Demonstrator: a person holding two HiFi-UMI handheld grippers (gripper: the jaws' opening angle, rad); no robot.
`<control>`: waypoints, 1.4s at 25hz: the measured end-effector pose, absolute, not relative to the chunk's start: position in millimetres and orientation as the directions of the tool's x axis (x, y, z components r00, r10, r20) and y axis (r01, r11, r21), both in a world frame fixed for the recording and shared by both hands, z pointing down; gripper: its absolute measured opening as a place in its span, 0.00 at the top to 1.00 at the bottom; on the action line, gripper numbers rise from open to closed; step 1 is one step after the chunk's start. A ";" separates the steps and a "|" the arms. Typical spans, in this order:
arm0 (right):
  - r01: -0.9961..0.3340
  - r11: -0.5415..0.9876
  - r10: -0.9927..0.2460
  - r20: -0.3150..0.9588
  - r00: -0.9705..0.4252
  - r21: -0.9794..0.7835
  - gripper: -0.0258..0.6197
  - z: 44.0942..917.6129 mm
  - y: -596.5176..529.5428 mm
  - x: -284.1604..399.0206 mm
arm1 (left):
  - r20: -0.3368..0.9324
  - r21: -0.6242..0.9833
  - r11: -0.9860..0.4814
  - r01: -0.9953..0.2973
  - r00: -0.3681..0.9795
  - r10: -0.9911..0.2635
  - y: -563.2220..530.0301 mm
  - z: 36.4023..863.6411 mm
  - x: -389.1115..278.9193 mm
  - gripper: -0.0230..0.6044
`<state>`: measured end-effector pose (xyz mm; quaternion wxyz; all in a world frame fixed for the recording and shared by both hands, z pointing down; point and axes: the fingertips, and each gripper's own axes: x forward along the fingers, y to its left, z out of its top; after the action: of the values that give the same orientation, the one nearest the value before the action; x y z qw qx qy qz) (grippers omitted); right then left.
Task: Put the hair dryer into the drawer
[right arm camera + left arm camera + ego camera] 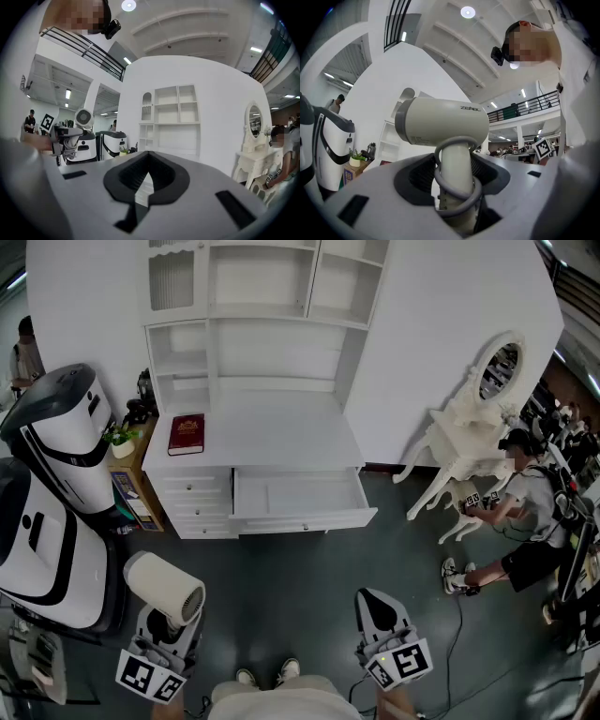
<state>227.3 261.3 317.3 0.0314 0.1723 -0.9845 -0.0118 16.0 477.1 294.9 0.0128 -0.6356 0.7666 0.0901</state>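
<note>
Dark grey floor (309, 568) runs up to a tall white shelved cabinet (272, 343) set against a white wall. A glossy white-and-black rounded machine (56, 484) stands to the cabinet's left. To its right is a white carved dressing table with an oval mirror (473, 427), where a person (530, 512) crouches. The cabinet's wide white drawer (300, 495) is pulled out. Both grippers are held low near the person's body, roughly level, aimed toward the cabinet and well apart from the drawer. The left gripper (457, 180) is clamped on the handle of a cream plastic hair dryer (440, 123), which stands upright with its smooth barrel lying crosswise above the jaws. The right gripper (143, 180) has its ribbed black pads together with nothing between them. A dark red book (187, 433) lies flat on the cabinet's counter, left of the drawer. A grey cord (458, 140) loops around the dryer's handle.
</note>
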 end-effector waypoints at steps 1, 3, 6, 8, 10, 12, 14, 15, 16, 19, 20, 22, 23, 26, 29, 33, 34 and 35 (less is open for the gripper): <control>-0.338 0.941 -0.339 0.057 -0.939 0.033 0.95 317.9 260.7 227.7 | -0.135 0.121 0.178 -0.977 -0.194 -0.972 476.8 295.4 16.7 0.60; -0.335 0.942 -0.337 0.054 -0.940 0.033 0.95 318.3 259.9 228.6 | -0.135 0.120 0.182 -0.976 -0.198 -0.971 476.7 295.9 18.5 0.60; -0.330 0.944 -0.331 0.050 -0.942 0.031 0.95 317.7 259.7 229.8 | -0.134 0.118 0.189 -0.975 -0.204 -0.970 478.0 296.1 21.4 0.60; -0.329 0.944 -0.330 0.050 -0.943 0.030 0.95 318.7 258.4 230.8 | -0.134 0.117 0.191 -0.975 -0.206 -0.969 477.7 296.6 22.8 0.60; -0.325 0.945 -0.326 0.044 -0.944 0.022 0.95 319.0 256.4 232.8 | -0.135 0.117 0.191 -0.975 -0.206 -0.969 476.0 296.5 24.6 0.60; -0.310 0.951 -0.310 0.023 -0.950 -0.003 0.95 316.6 255.9 235.7 | -0.136 0.116 0.191 -0.975 -0.206 -0.969 474.0 295.4 27.1 0.60; -0.298 0.954 -0.298 0.008 -0.955 -0.022 0.95 315.0 254.6 238.1 | -0.138 0.113 0.191 -0.975 -0.205 -0.969 471.4 293.6 29.4 0.60; -0.297 0.954 -0.297 0.010 -0.955 -0.023 0.95 315.5 252.8 239.1 | -0.139 0.111 0.191 -0.975 -0.205 -0.969 469.6 292.6 30.6 0.60; -0.299 0.954 -0.299 0.015 -0.954 -0.020 0.95 316.6 250.4 240.3 | -0.141 0.109 0.191 -0.975 -0.206 -0.968 467.6 291.8 32.0 0.60; -0.302 0.953 -0.302 0.026 -0.953 -0.011 0.95 319.6 241.6 244.6 | -0.145 0.107 0.198 -0.974 -0.213 -0.966 461.4 290.6 36.7 0.60; -0.301 0.954 -0.301 0.027 -0.953 -0.009 0.95 319.8 238.1 245.7 | -0.145 0.106 0.202 -0.974 -0.216 -0.965 459.1 289.9 38.0 0.60; -0.294 0.956 -0.294 0.025 -0.955 -0.003 0.95 319.9 231.1 246.3 | -0.148 0.105 0.211 -0.972 -0.225 -0.963 454.7 288.6 40.0 0.60; -0.289 0.957 -0.289 0.024 -0.957 -0.002 0.95 320.3 228.0 246.1 | -0.150 0.107 0.216 -0.971 -0.231 -0.961 453.1 288.5 40.8 0.60; -0.272 0.962 -0.272 0.020 -0.962 -0.005 0.95 323.2 218.5 244.0 | -0.153 0.109 0.234 -0.966 -0.249 -0.956 448.2 290.0 42.9 0.60; -0.261 0.965 -0.261 0.018 -0.965 -0.016 0.95 326.6 205.5 240.2 | -0.154 0.102 0.249 -0.963 -0.262 -0.953 438.8 291.1 42.9 0.60; -0.253 0.967 -0.253 0.032 -0.967 -0.018 0.95 330.1 195.2 242.1 | -0.149 0.112 0.259 -0.959 -0.274 -0.950 427.4 295.1 42.9 0.60; -0.251 0.968 -0.250 0.037 -0.968 -0.020 0.95 331.4 191.8 243.7 | -0.149 0.114 0.260 -0.959 -0.275 -0.950 423.6 294.8 43.9 0.60; -0.248 0.968 -0.247 0.042 -0.968 -0.023 0.95 332.9 188.4 245.2 | -0.149 0.112 0.260 -0.959 -0.275 -0.950 419.5 293.9 45.3 0.60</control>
<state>245.2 188.4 332.9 0.0193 0.1249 -0.9919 0.0142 45.3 419.5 293.9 0.0255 -0.6017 0.7932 0.0902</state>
